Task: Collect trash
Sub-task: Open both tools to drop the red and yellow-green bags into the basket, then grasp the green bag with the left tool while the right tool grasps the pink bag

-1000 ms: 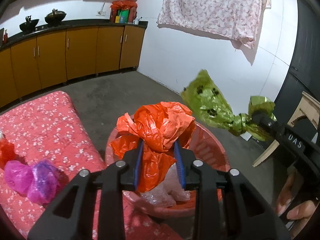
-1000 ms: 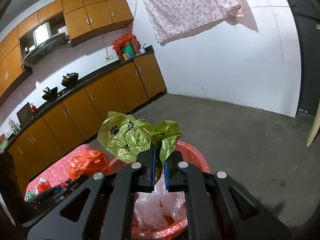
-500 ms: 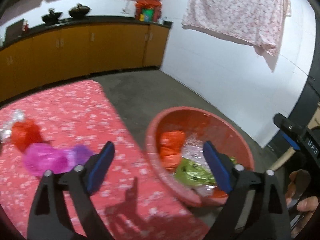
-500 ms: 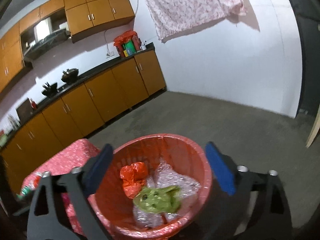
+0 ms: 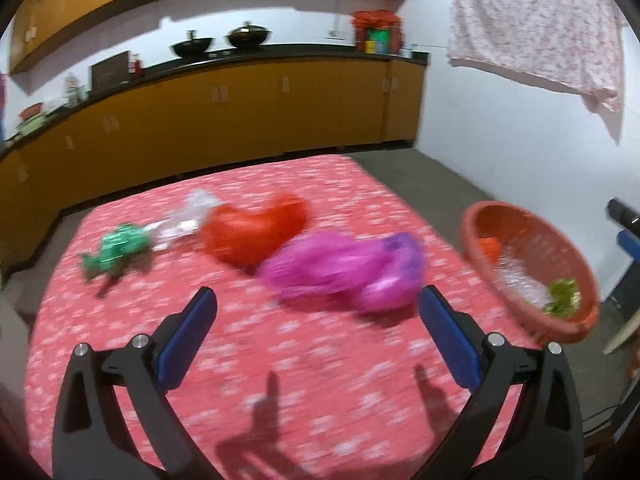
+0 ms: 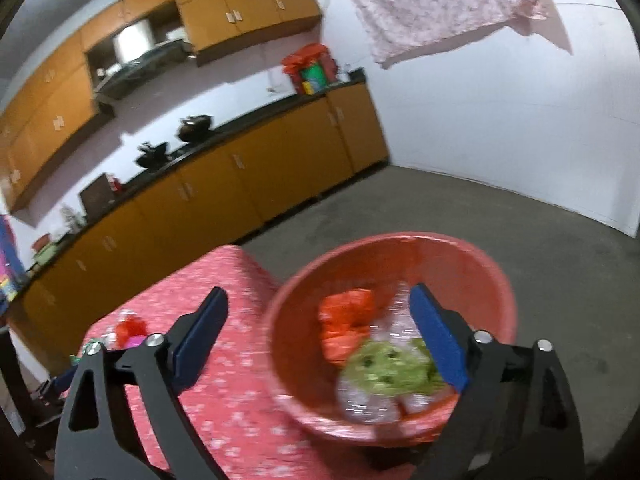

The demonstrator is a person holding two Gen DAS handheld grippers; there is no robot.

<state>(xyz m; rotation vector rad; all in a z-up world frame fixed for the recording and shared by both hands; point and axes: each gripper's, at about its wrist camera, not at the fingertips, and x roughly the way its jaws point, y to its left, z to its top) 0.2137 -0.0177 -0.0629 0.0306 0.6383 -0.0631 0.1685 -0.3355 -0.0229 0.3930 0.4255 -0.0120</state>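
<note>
a: three pieces at least sit in the red basin point(image 6: 472, 264) right now: an orange bag point(image 6: 346, 322), a green bag point(image 6: 390, 368), and some clear plastic point(image 6: 366, 402) under them.

b: and what's left?

a: plenty. on the pink tablecloth point(image 5: 328, 360) beside the basin i see a purple-pink bag point(image 5: 344, 270) nearest the basin, a red bag point(image 5: 256, 230) just beyond it, then clear wrap point(image 5: 186, 216), and a green wrapper point(image 5: 118, 244) farthest from the basin.

b: your grippers?

a: my left gripper point(image 5: 318, 322) is spread wide and empty, hanging over the cloth and pointed at the purple-pink bag. my right gripper point(image 6: 318, 326) is spread wide too, holding nothing, hovering over the basin's near side.

b: so roughly halfway?

a: my guess is just under half, though the view is blurred, so small bits could be hiding. purple-pink bag looks like the next grab.
</note>
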